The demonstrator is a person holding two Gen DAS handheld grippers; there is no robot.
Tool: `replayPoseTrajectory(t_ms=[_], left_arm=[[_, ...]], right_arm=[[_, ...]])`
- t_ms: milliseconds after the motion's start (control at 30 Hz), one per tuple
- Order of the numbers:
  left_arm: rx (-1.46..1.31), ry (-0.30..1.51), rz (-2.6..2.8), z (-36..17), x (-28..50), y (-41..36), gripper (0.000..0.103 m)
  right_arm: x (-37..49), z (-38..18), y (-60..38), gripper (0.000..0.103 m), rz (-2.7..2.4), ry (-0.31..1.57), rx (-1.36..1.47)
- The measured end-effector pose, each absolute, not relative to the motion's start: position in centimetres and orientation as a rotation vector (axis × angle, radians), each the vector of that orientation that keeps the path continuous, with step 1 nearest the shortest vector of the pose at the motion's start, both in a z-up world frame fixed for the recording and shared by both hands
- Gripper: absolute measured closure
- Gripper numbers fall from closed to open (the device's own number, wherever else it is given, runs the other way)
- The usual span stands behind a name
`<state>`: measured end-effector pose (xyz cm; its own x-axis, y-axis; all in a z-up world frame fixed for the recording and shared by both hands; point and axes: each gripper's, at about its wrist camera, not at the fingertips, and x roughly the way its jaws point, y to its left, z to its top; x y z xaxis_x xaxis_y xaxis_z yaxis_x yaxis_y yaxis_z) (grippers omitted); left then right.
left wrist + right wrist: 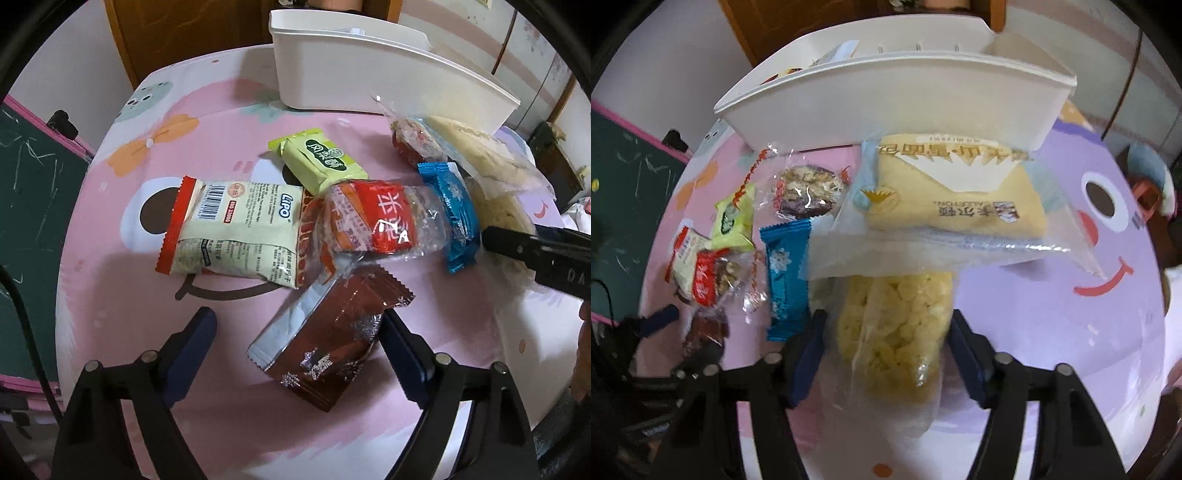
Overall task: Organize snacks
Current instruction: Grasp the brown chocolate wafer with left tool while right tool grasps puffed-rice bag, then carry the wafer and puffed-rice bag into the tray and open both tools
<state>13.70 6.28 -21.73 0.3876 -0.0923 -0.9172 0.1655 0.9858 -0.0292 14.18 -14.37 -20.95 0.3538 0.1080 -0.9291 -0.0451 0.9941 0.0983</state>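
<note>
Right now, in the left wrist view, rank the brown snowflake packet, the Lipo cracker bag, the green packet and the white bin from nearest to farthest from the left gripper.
1. Brown snowflake packet: between the left gripper fingers.
2. Lipo cracker bag: just beyond, to the left.
3. Green packet: farther back, mid-table.
4. White bin: farthest, at the table's back edge.

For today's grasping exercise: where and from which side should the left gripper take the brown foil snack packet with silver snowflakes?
Grip the brown foil packet across its narrow padded middle, coming from above. It lies flat and diagonal between the open left gripper, whose fingers already flank its long sides.
</note>
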Motion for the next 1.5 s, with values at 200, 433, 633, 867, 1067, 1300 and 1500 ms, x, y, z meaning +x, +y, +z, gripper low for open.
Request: replayPoseTrajectory(t_ms=[200,433,633,867,1067,1300,1500], left_arm=[[0.094,1.141,-0.187,-21.3,12.9,5.0,0.044],[0.069,1.113,-0.249,-20.9,11.4,3.9,0.066],[0.032,1.123,-0.302,-20.1,8.9,3.1,0.067],[0.004,1.032,-0.347,-16.0,6.3,2.6,0.067],[0.026,0.935,-0.383,-12.1,4.1,1.9,0.067],[-0.007,0.846,-0.412,-7.2,3.6,1.5,0.067],[-0.032,0.795,-0.397,-3.7,4.4,1.3,0.067]], right_arm=[[12.7,-21.0,-14.3,0.046,0.111,1.194,-0.002],[10.9,-20.8,-14.8,0.047,0.135,1.214,-0.001],[8.9,-20.5,-15.4,0.048,0.173,1.243,0.053],[5.9,-17.2,-15.7,0.048,0.251,1.169,0.112],[4.1,-13.7,-15.4,0.048,0.266,1.063,0.104],[4.1,-10.3,-15.9,0.048,0.257,0.951,0.11],[4.4,-8.0,-16.5,0.048,0.248,0.872,0.111]])
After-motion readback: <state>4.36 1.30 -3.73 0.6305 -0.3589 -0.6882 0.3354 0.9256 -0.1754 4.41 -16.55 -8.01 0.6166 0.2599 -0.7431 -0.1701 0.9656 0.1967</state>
